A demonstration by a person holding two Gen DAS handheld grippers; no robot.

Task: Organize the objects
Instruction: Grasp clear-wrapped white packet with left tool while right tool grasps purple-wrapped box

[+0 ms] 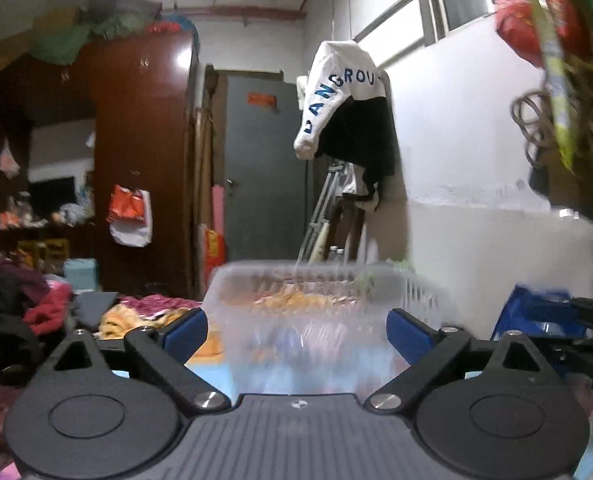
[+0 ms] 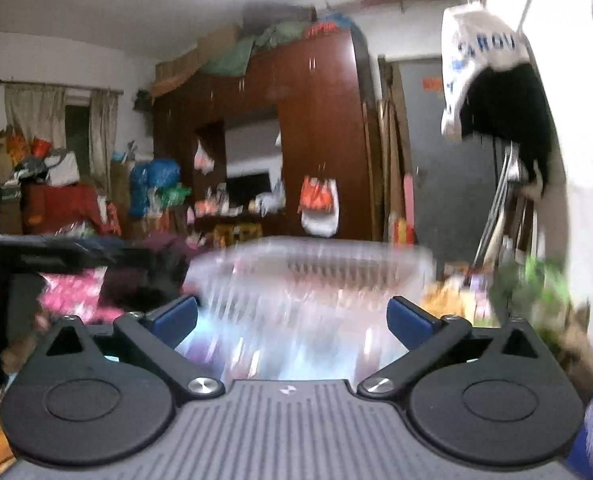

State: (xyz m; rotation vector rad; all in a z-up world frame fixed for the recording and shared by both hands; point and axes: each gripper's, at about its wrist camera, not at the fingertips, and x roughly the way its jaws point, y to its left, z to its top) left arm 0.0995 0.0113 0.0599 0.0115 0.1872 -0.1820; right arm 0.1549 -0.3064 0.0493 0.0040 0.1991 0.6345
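- My left gripper (image 1: 296, 330) had its blue-padded fingers (image 1: 186, 330) spread wide with nothing between them
- My right gripper (image 2: 292, 320) stood the same way, fingers (image 2: 410, 322) wide apart and empty
- The clear plastic basket (image 1: 312, 300) lay straight ahead of both grippers, its near wall just beyond the fingertips and about centred in the gap in each wrist view; it was blurred, so I could not tell whether either pad touched it
- Its long side ran across my line of reach, left to right, so each gripper faced a broad wall, not a corner
- Orange and yellow things (image 1: 296, 300) showed inside it, too smeared to name
- In the left view the basket sat a little right of centre, and my right gripper's black linkage showed at the right edge, so the two grippers were close side by side
- I judged neither gripper clearly nearer; the left view showed the rim more sharply
- What carried the basket was hidden; a bed with a heap of clothes (image 1: 28, 308) lay to the left
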